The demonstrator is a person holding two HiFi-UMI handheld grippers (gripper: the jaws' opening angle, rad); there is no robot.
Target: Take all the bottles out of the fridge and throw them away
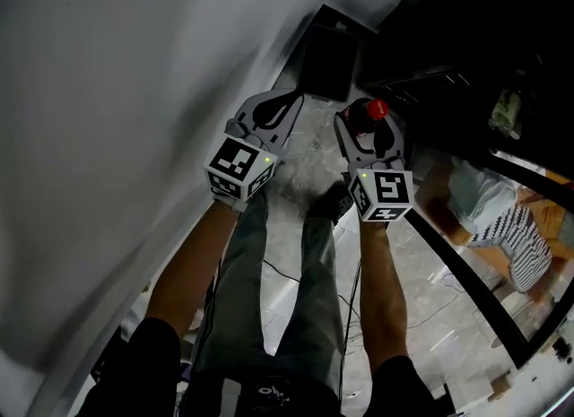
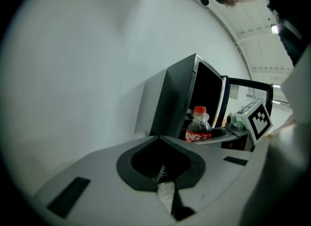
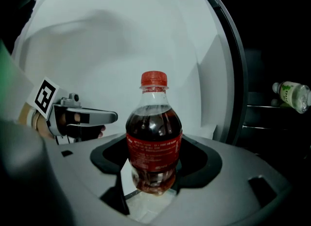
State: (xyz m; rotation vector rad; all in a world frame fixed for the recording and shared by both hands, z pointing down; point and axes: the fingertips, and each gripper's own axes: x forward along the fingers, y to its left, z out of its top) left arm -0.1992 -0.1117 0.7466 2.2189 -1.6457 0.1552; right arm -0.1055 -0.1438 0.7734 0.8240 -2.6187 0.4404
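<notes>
Firmly the right gripper clamped an upright red-capped cola bottle, while the left gripper was closed and empty.

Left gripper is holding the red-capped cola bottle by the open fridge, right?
Wrong gripper. The right gripper is shut on the cola bottle, as the right gripper view shows; the left gripper is shut on nothing. The red cap and open fridge are correct.
</notes>
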